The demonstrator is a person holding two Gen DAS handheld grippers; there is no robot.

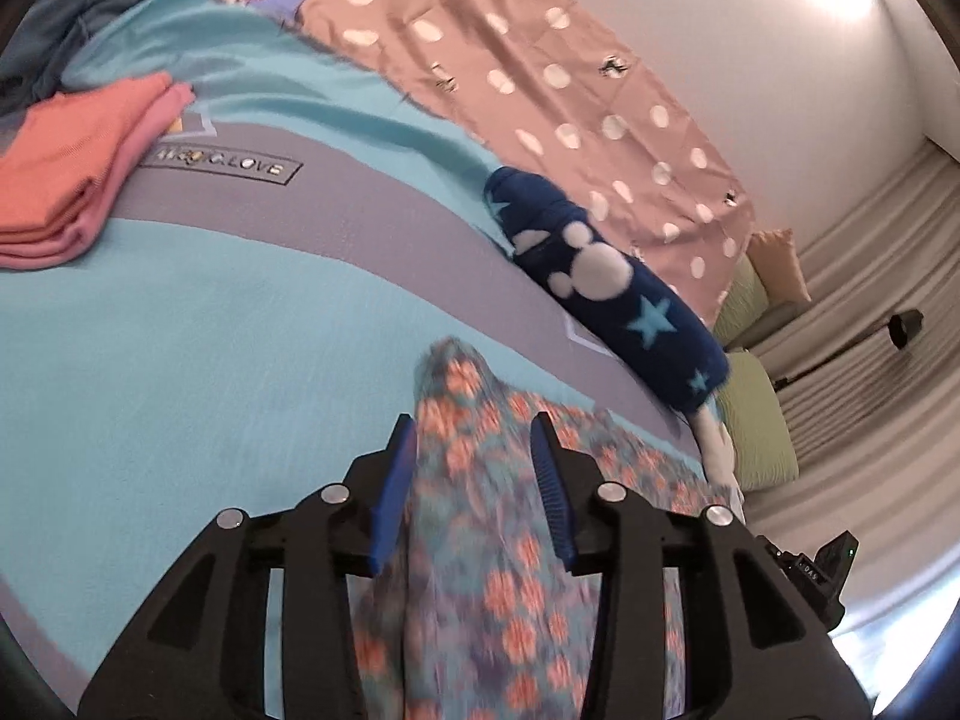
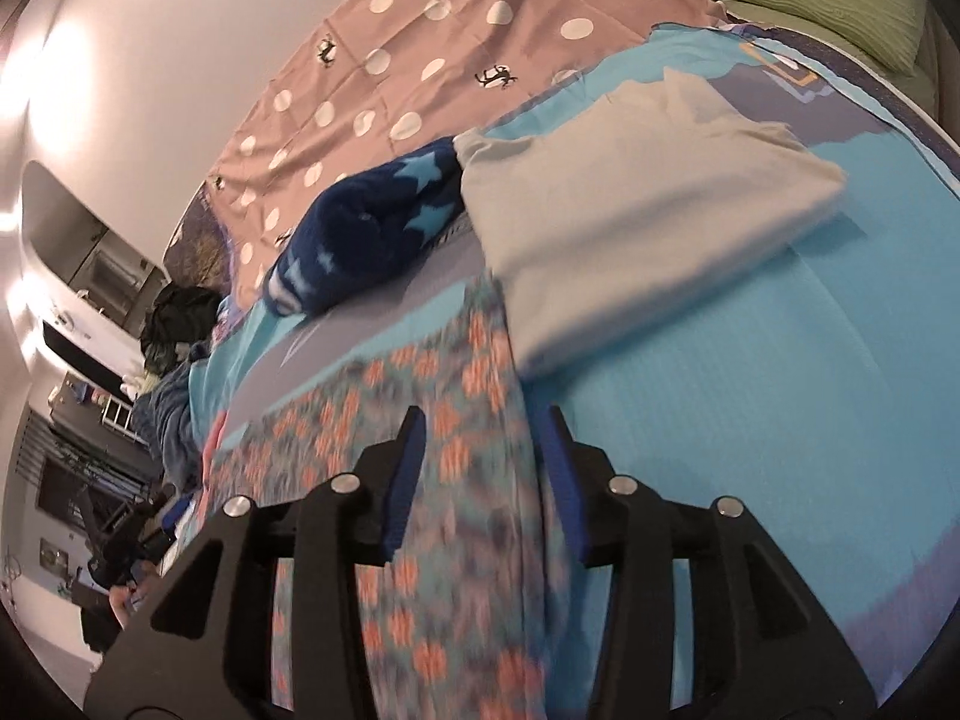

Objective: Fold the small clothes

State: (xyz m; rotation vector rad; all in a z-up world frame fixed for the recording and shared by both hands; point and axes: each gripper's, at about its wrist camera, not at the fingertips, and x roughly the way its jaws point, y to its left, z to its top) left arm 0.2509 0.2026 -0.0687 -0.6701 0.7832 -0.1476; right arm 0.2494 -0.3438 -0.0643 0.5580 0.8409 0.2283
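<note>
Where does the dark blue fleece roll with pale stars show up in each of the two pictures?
Left wrist view: the dark blue fleece roll with pale stars lies right of centre, slanting down to the right.
Right wrist view: the roll lies left of centre, beside a folded white cloth.
Shared landmark: the pink sheet with white dots behind it.

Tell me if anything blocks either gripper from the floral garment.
Nothing visible does. The floral garment lies directly between the open jaws of the left gripper and of the right gripper; the folded white cloth sits beyond it.
</note>
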